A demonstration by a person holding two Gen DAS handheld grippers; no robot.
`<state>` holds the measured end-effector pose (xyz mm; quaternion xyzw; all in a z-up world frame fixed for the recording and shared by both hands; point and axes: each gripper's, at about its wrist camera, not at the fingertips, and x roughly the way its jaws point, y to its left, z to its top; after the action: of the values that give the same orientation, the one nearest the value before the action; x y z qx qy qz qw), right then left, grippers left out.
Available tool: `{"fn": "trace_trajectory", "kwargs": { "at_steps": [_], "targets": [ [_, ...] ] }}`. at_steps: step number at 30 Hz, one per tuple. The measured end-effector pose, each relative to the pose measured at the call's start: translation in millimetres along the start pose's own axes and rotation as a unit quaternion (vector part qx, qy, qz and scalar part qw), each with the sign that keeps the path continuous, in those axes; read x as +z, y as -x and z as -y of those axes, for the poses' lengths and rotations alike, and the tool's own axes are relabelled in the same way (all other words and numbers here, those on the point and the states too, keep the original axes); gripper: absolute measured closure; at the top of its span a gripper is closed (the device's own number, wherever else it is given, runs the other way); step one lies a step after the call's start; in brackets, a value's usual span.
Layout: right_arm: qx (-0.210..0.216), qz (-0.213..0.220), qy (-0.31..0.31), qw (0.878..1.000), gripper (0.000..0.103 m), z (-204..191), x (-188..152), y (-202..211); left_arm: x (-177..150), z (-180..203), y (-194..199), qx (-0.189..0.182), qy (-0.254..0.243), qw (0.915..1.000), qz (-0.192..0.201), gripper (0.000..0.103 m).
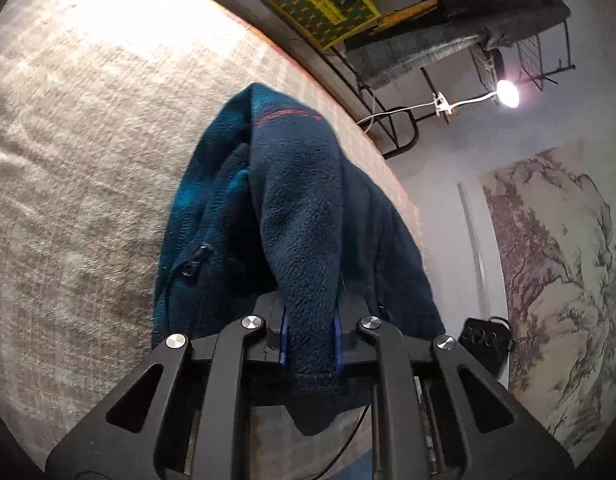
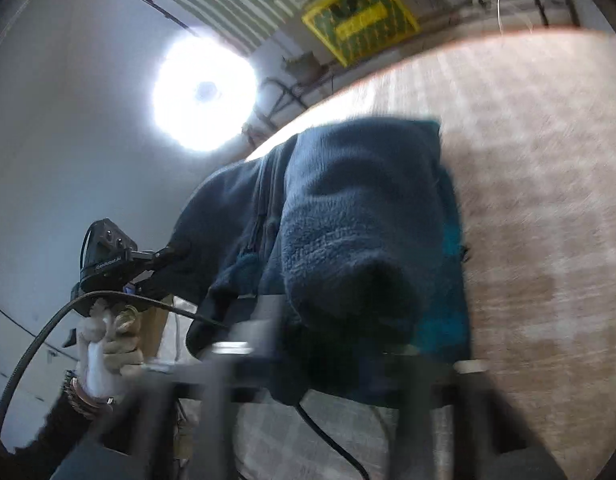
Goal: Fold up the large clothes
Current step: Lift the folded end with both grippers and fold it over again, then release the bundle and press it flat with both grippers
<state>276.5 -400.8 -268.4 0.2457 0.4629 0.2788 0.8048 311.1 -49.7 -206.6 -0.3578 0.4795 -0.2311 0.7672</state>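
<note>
Between both grippers, navy fleece jacket (image 1: 291, 208), left gripper (image 1: 310, 340) clamped on cuff, right gripper (image 2: 340, 344) pinching fleece.

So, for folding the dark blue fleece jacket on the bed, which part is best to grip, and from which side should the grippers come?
Grip the fleece jacket by its thick edge, as now: the left gripper pinches a bunched fold, and the right gripper seems clamped on another. Come from the near side, over the bedspread, because the rest drapes away towards the far edge.
</note>
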Motion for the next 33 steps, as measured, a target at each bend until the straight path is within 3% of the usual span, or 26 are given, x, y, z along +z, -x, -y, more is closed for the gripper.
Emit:
{"fn": "trace_trajectory", "kwargs": {
  "at_steps": [2, 6, 10, 12, 14, 20, 23, 24, 25, 26, 30, 33],
  "targets": [
    [0.003, 0.006, 0.0, 1.0, 0.091, -3.2, -0.3, 4.6, -3.3, 6.7, 9.4, -0.014, -0.005, 0.9999, 0.005, 0.092],
    [0.053, 0.027, 0.009, 0.998, 0.092, -24.9, -7.2, 46.9, -17.8, 7.8, 35.9, -0.029, -0.013, 0.9994, 0.011, 0.093],
    [0.083, 0.042, 0.009, 0.996, 0.093, -26.2, -29.6, 73.1, -34.6, -26.1, 31.7, -0.002, 0.001, 1.0, -0.004, 0.093],
    [0.059, 0.018, -0.008, 0.998, 0.093, -8.7, -45.8, 55.7, -40.5, -50.6, 10.4, 0.024, 0.019, 0.9993, -0.023, 0.093],
    [0.016, -0.008, -0.026, 1.0, 0.093, 12.4, -58.8, 28.1, -42.5, -62.6, 0.9, 0.023, 0.021, 0.9994, -0.018, 0.092],
    [0.0, -0.007, -0.024, 1.0, 0.093, 15.0, -53.8, 9.4, -30.9, -41.5, -2.5, 0.081, -0.061, 0.9948, -0.012, 0.089],
    [-0.013, -0.019, 0.006, 1.0, 0.084, 2.0, -52.1, 15.6, -34.9, -29.7, 6.6, 0.099, -0.079, 0.9918, -0.017, 0.083],
    [-0.017, -0.022, 0.015, 1.0, 0.081, -1.9, -51.6, 19.3, -37.5, -25.8, 12.0, 0.113, -0.085, 0.9898, -0.019, 0.074],
    [-0.024, -0.027, 0.024, 0.999, 0.069, -5.9, -51.2, 22.8, -41.2, -22.2, 20.0, 0.126, -0.093, 0.9876, -0.017, 0.07],
    [-0.031, -0.036, 0.038, 0.998, 0.065, -10.7, -52.7, 30.8, -44.8, -19.2, 30.6, 0.13, -0.098, 0.9865, -0.013, 0.07],
    [-0.032, -0.046, 0.083, 0.995, 0.065, -20.1, -54.2, 66.8, -50.2, 1.7, 76.9, 0.136, -0.119, 0.9832, 0.028, 0.07],
    [-0.02, -0.013, 0.12, 0.993, 0.065, -34.2, -41.6, 107.3, -38.6, 32.0, 96.9, 0.136, -0.145, 0.9771, 0.074, 0.07]
  ]
}}
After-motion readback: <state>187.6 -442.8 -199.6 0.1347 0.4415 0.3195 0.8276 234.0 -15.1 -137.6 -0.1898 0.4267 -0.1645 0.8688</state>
